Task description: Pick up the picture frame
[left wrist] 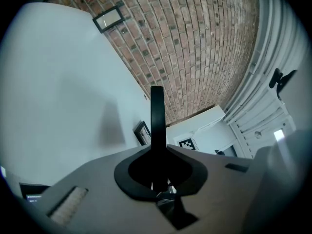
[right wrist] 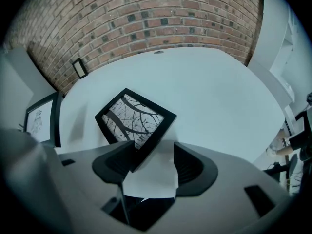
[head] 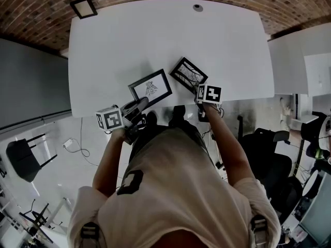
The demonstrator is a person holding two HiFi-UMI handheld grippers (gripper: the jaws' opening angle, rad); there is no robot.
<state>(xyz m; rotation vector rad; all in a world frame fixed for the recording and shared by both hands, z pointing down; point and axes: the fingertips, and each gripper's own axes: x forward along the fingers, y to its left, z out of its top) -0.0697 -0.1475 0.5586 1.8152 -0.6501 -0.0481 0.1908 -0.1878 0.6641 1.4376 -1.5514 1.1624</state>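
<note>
Two black picture frames are on the white table (head: 217, 40). The left gripper (head: 138, 106) is shut on the near edge of the leaf-print frame (head: 151, 88). In the left gripper view this frame (left wrist: 157, 121) shows edge-on as a thin black bar clamped between the jaws of the left gripper (left wrist: 157, 155). The branch-print frame (head: 189, 74) lies flat to the right. The right gripper (head: 202, 90) hovers over its near corner. In the right gripper view that frame (right wrist: 135, 120) has its corner between the open jaws of the right gripper (right wrist: 150, 162), and the pads are clear of it.
A small dark-framed plate (head: 84, 7) lies at the table's far left corner, and a round fitting (head: 197, 7) sits at the far edge. Office chairs (head: 269, 156) stand to the right of the person, and another chair (head: 23, 159) stands to the left. Brick surface lies beyond the table.
</note>
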